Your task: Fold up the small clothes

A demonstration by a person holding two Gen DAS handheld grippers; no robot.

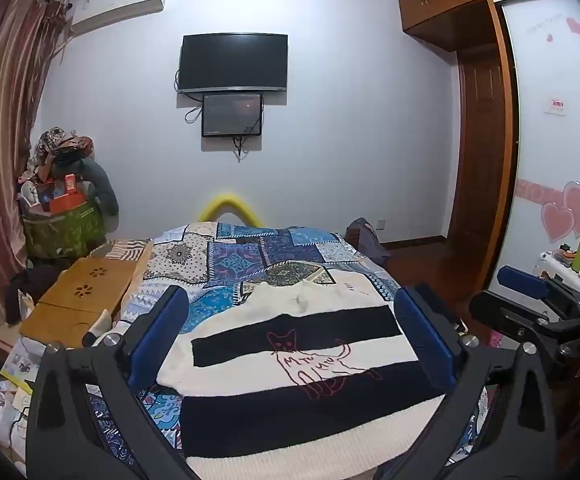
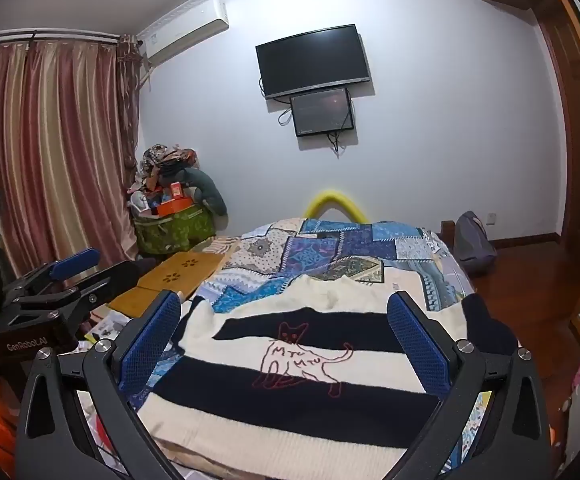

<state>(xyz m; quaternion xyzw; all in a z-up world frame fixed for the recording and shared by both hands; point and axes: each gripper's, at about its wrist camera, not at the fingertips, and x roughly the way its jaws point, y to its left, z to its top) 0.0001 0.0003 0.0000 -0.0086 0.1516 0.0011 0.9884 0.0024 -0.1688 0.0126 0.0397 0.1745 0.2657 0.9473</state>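
patchwork bedspread [image 1: 250,256] carries a cream and black striped sweater [image 1: 290,380] with a red outlined cat. left gripper [image 1: 290,340] and right gripper [image 2: 286,344] hover with jaws wide apart, empty, the sweater lying ahead between them.

Even, cool indoor light from above; no hard shadows. Wall [image 1: 329,140] evenly lit, bluish cast. Strong fisheye bend: curtain [image 2: 50,140] and wardrobe [image 1: 485,120] bow at edges. Dark vignette in all 4 corners. Focus acceptable, slight softness, compression smear.
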